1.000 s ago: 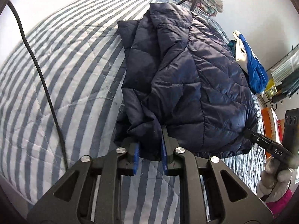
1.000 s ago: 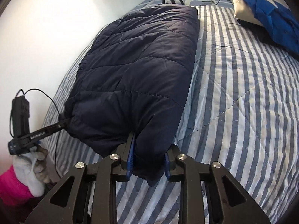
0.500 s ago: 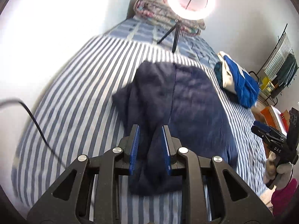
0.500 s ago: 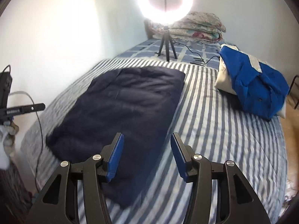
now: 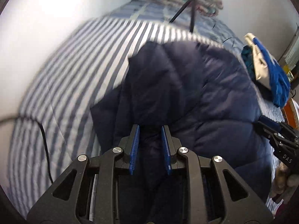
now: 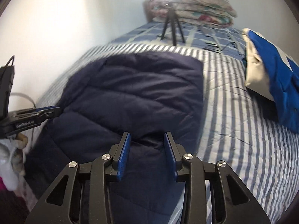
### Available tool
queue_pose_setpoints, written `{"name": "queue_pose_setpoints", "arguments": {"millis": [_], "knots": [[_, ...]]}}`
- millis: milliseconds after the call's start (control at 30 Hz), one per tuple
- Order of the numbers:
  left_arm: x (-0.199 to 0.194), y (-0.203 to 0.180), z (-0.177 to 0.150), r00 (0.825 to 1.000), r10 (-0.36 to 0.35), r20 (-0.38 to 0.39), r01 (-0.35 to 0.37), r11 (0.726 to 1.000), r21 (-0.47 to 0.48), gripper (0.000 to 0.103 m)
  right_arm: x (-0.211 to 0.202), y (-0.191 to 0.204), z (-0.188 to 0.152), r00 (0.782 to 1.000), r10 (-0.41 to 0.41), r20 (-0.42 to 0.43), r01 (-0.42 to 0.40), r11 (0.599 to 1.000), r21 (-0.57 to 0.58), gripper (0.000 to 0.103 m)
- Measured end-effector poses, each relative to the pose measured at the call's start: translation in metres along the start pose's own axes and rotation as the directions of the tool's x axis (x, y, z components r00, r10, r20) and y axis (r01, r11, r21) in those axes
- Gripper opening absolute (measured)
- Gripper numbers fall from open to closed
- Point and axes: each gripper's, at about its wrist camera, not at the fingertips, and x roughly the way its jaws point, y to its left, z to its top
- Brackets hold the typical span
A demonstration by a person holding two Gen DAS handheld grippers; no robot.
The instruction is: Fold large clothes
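A navy quilted puffer jacket (image 5: 186,93) lies folded on the striped bedspread (image 5: 65,85); it also shows in the right wrist view (image 6: 134,93). My left gripper (image 5: 150,128) is open and empty, hovering over the jacket's near left edge. My right gripper (image 6: 147,136) is open and empty above the jacket's near right part. The right gripper also shows at the right edge of the left wrist view (image 5: 274,128), and the left gripper at the left edge of the right wrist view (image 6: 46,112).
A blue and white garment (image 6: 274,74) lies on the bed's right side. A ring light tripod (image 6: 172,28) stands on the bed at the far end, before a stack of floral bedding (image 6: 192,7). A black cable (image 5: 44,145) runs along the left. A wall borders the left side.
Both grippers let go of the jacket's near edge, opened, and pulled back and up. They have since dropped closer over the jacket, which lies flat.
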Motion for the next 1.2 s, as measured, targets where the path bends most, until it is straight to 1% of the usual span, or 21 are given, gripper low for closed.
{"name": "queue_pose_setpoints", "arguments": {"millis": [67, 167, 233, 267, 300, 333, 367, 400, 433, 467, 500, 533, 600, 700, 767, 800, 900, 967, 1033, 1167, 1200], "knots": [[0.005, 0.003, -0.008, 1.000, -0.004, -0.001, 0.004, 1.000, -0.004, 0.024, 0.008, 0.004, -0.005, 1.000, 0.009, -0.020, -0.010, 1.000, -0.022, 0.035], [0.002, 0.006, -0.007, 1.000, -0.024, -0.006, 0.024, 1.000, 0.000, 0.025, 0.009, 0.007, -0.004, 0.999, -0.007, -0.043, 0.005, 0.999, -0.045, 0.035], [-0.007, 0.015, -0.002, 0.997, -0.072, -0.007, 0.072, 0.997, -0.031, 0.026, 0.000, 0.006, -0.002, 0.999, -0.019, -0.031, 0.017, 0.999, -0.048, 0.035], [-0.012, 0.022, 0.000, 0.995, -0.103, -0.001, 0.102, 0.993, -0.051, 0.030, -0.006, 0.003, -0.002, 1.000, -0.016, -0.018, 0.015, 0.999, -0.043, 0.035], [-0.018, 0.029, 0.002, 0.991, -0.135, 0.010, 0.135, 0.988, -0.075, 0.044, -0.013, -0.001, -0.002, 1.000, 0.001, -0.006, -0.001, 0.999, -0.033, 0.036], [-0.026, 0.039, 0.003, 0.986, -0.162, 0.023, 0.164, 0.981, -0.101, 0.063, -0.017, -0.004, -0.001, 1.000, 0.015, 0.002, -0.015, 1.000, -0.024, 0.039], [-0.031, 0.048, 0.004, 0.984, -0.177, 0.031, 0.179, 0.976, -0.122, 0.072, -0.026, -0.011, -0.003, 0.999, 0.039, 0.021, -0.039, 0.999, -0.005, 0.044], [-0.037, 0.059, 0.006, 0.979, -0.198, 0.047, 0.203, 0.968, -0.149, 0.080, -0.035, -0.019, -0.005, 0.997, 0.065, 0.047, -0.066, 0.998, 0.018, 0.059], [-0.041, 0.072, 0.006, 0.970, -0.234, 0.063, 0.241, 0.953, -0.185, 0.080, -0.039, -0.024, -0.006, 0.995, 0.076, 0.062, -0.078, 0.996, 0.032, 0.075], [-0.043, 0.083, 0.007, 0.961, -0.268, 0.067, 0.276, 0.935, -0.222, 0.080, -0.048, -0.034, -0.010, 0.992, 0.091, 0.091, -0.097, 0.993, 0.061, 0.081], [-0.042, 0.097, 0.007, 0.949, -0.308, 0.069, 0.315, 0.909, -0.274, 0.081, -0.051, -0.039, -0.011, 0.990, 0.099, 0.103, -0.107, 0.991, 0.074, 0.082], [-0.041, 0.106, 0.007, 0.942, -0.329, 0.070, 0.334, 0.890, -0.310, 0.081, -0.055, -0.049, -0.015, 0.987, 0.119, 0.112, -0.130, 0.987, 0.098, 0.082], [-0.033, 0.126, 0.003, 0.921, -0.383, 0.075, 0.380, 0.837, -0.394, 0.081, -0.056, -0.059, -0.018, 0.984, 0.145, 0.101, -0.157, 0.979, 0.128, 0.082], [-0.018, 0.143, 0.000, 0.900, -0.431, 0.065, 0.410, 0.788, -0.459, 0.081, -0.047, -0.077, -0.028, 0.973, 0.220, 0.064, -0.228, 0.954, 0.196, 0.082], [-0.006, 0.150, -0.003, 0.877, -0.477, 0.055, 0.439, 0.750, -0.495, 0.081, -0.042, -0.084, -0.032, 0.969, 0.243, 0.050, -0.248, 0.941, 0.230, 0.082], [0.000, 0.152, -0.004, 0.868, -0.494, 0.051, 0.449, 0.737, -0.505, 0.081, -0.039, -0.087, -0.034, 0.966, 0.254, 0.050, -0.259, 0.935, 0.243, 0.082], [0.011, 0.160, -0.007, 0.852, -0.520, 0.053, 0.465, 0.707, -0.533, 0.081, -0.029, -0.095, -0.039, 0.955, 0.291, 0.056, -0.294, 0.911, 0.290, 0.082], [0.022, 0.161, -0.008, 0.826, -0.560, 0.063, 0.496, 0.669, -0.553, 0.081, -0.022, -0.099, -0.042, 0.946, 0.318, 0.059, -0.319, 0.891, 0.323, 0.082], [0.031, 0.160, -0.007, 0.802, -0.593, 0.066, 0.523, 0.645, -0.558, 0.081, -0.012, -0.102, -0.044, 0.938, 0.343, 0.053, -0.340, 0.872, 0.352, 0.082], [0.041, 0.156, 0.000, 0.772, -0.631, 0.075, 0.563, 0.624, -0.542, 0.081, 0.006, -0.103, -0.046, 0.923, 0.383, 0.043, -0.369, 0.844, 0.389, 0.082], [0.044, 0.154, 0.002, 0.761, -0.645, 0.074, 0.575, 0.616, -0.539, 0.081, 0.007, -0.103, -0.047, 0.919, 0.393, 0.042, -0.376, 0.837, 0.397, 0.082]]}}
